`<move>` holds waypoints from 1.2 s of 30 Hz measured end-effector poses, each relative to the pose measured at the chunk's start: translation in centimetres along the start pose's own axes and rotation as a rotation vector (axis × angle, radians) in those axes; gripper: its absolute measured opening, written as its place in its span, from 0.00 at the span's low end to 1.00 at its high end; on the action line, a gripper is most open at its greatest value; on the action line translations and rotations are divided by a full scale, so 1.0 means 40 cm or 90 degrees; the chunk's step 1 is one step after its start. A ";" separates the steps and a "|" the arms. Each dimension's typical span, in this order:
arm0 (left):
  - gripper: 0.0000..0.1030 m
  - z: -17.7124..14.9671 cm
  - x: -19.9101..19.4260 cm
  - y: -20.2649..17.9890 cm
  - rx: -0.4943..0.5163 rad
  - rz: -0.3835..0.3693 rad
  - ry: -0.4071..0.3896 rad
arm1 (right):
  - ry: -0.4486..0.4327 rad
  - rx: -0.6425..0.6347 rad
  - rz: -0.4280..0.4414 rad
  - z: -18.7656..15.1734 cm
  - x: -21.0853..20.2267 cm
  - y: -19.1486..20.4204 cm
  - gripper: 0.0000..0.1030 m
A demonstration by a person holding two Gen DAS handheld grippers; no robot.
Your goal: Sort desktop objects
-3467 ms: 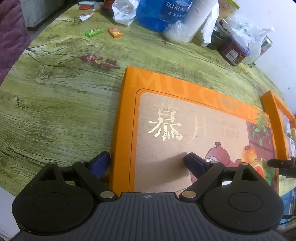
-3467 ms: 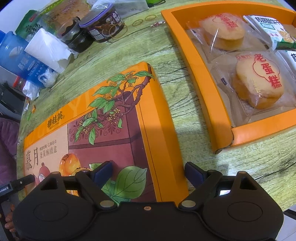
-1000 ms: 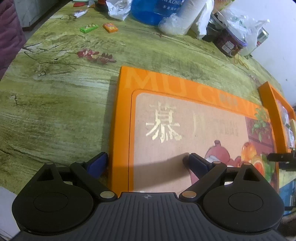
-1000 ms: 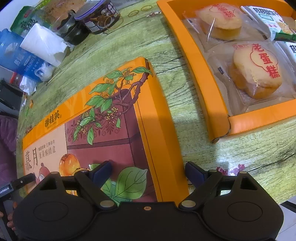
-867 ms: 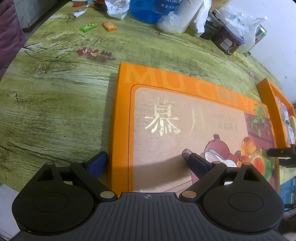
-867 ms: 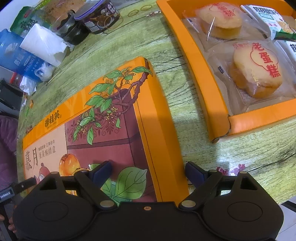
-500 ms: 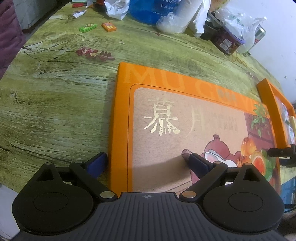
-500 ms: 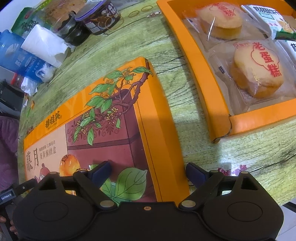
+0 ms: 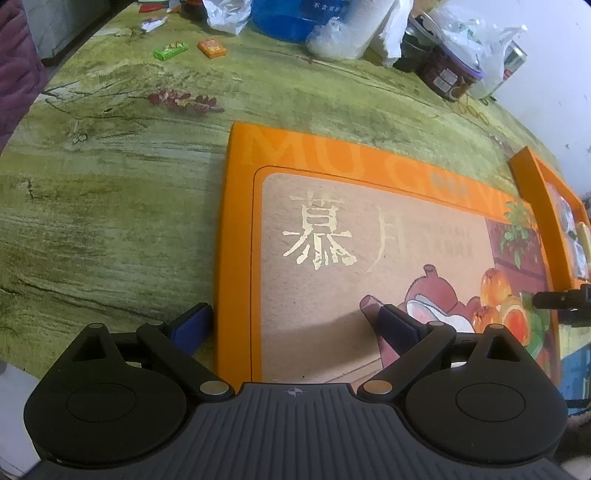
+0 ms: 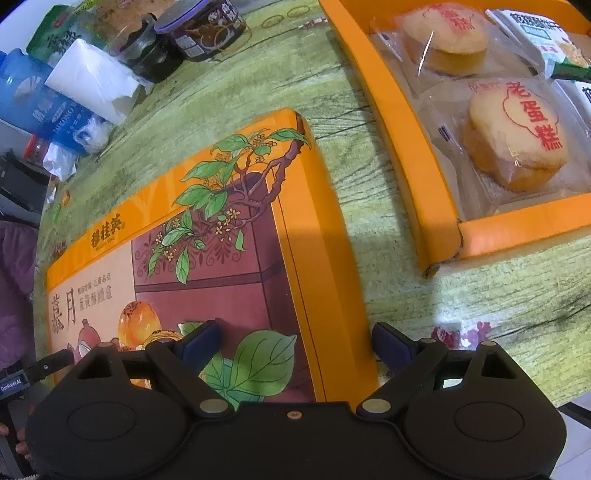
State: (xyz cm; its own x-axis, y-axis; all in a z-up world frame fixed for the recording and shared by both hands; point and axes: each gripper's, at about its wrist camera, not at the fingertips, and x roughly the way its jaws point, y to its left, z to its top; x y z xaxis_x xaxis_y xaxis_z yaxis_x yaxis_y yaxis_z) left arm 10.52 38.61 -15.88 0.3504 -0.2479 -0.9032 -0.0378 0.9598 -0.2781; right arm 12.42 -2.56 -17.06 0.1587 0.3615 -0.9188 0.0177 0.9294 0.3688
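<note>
— While the jaws were being looked at, how were they found to stand on each side?

— On the left gripper (image 9: 293, 321) the jaws were seen wide apart, astride the left end of the orange box lid (image 9: 369, 240). One blue pad was placed just outside the lid's edge, over the green table (image 9: 110, 192), and the other above the printed top. Whether the pads were touching the lid could not be told. On the right gripper (image 10: 293, 341) the jaws were also held wide apart, astride the right end of the same lid (image 10: 229, 251). One pad was seen above the leaf picture and the other just outside the orange side wall. Nothing was seen to be clamped.

— Where was the lid found to be lying?

— It was laid flat on the table, between the two grippers. Just beside its right end, but apart from it, the open orange box tray (image 10: 424, 192) was placed, and wrapped cakes (image 10: 517, 140) were lying inside it.

— What was noticed further out?

— At the far edge a blue water bottle (image 9: 295, 18), a white paper roll (image 10: 92, 81) and a dark jar (image 9: 448, 72) were standing near together. A green packet (image 9: 171, 50) and an orange packet (image 9: 211, 48) were lying well apart from the lid.
</note>
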 end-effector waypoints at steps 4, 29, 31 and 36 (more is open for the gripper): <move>0.94 -0.003 -0.002 0.004 -0.002 -0.003 0.000 | 0.001 0.001 0.001 -0.004 -0.001 -0.004 0.87; 0.96 0.025 0.014 0.015 -0.008 -0.012 0.001 | -0.025 -0.023 0.009 0.012 0.002 0.001 0.86; 0.96 0.027 0.013 0.011 -0.001 -0.007 0.001 | -0.023 -0.021 0.010 0.011 0.000 0.000 0.85; 0.96 0.029 0.011 0.009 0.007 -0.001 -0.003 | -0.013 -0.024 0.008 -0.002 -0.006 0.000 0.82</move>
State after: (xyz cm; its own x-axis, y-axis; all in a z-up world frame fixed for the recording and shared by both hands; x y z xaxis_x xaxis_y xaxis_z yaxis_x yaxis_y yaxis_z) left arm 11.75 39.00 -15.98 0.3551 -0.2493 -0.9010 -0.0271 0.9606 -0.2765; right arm 12.31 -2.62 -16.85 0.1793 0.3716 -0.9109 -0.0208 0.9271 0.3741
